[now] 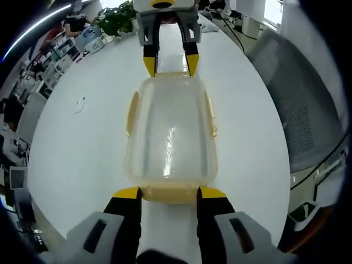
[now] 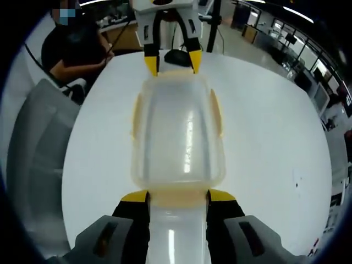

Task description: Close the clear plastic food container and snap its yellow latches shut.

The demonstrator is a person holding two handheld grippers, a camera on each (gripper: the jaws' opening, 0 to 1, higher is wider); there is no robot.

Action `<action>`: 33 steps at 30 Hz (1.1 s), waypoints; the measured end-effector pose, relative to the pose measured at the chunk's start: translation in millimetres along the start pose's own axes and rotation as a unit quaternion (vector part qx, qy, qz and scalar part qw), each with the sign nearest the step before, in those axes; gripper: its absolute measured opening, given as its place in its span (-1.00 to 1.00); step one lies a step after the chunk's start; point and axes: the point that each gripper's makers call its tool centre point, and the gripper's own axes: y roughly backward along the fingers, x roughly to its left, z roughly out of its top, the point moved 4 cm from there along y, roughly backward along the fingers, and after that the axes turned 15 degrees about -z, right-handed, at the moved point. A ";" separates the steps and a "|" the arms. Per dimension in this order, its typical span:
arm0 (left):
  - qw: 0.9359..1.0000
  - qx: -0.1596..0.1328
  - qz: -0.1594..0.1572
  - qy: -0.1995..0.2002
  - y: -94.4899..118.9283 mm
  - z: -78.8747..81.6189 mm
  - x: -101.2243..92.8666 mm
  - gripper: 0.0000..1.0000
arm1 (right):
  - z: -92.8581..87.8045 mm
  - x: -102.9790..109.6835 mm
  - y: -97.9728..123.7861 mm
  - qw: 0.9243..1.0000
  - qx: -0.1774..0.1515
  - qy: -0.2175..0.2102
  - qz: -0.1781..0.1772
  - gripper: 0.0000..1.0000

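Clear plastic food container (image 1: 170, 132) sits lid-on at mid white round bench (image 1: 71, 154), long axis running between the two tools. Lid (image 2: 179, 129) looks seated on the body. Yellow latches on long sides: one on the view-left edge (image 1: 131, 113), one on view-right edge (image 1: 210, 113) in left gripper view; same pair seen in right gripper view (image 2: 135, 115) (image 2: 217, 113). Can't tell if side latches are snapped. Yellow end latch (image 1: 168, 193) at the near short end in left gripper view, near-end latch (image 2: 179, 197) likewise in right gripper view.

Left tool (image 1: 168, 192): jaws parted about container-end width, yellow tips just beside the near end latch, one each side; can't tell if touching. Nothing gripped. Same tool shows at top of right gripper view (image 2: 171, 63), tips at the far end of the container.

Right tool (image 2: 179, 196): jaws parted wide, tips flanking its near end latch, no grip visible. Seen at top of left gripper view (image 1: 170, 63) too.

Bkgd: person seated (image 2: 74, 49) past the bench, grey chair (image 1: 308, 104) beside bench, plant (image 1: 118, 19) at far edge.
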 end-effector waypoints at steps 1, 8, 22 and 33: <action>1.000 0.000 0.000 0.000 -0.2 1.5 -0.5 -0.23 | -1.0 0.1 1.7 1.000 0.000 0.001 0.000 -0.24; 1.000 -0.004 0.004 -0.003 4.5 16.9 -1.6 -0.23 | -8.7 -2.0 14.9 1.000 -0.001 0.001 -0.002 -0.24; 1.000 -0.001 0.006 0.001 -1.1 42.9 -7.2 -0.23 | -27.3 -1.6 36.4 1.000 -0.001 0.008 -0.009 -0.24; 1.000 -0.004 -0.001 0.002 -5.9 65.8 -9.4 -0.23 | -47.2 -1.2 49.6 1.000 0.005 0.013 -0.007 -0.24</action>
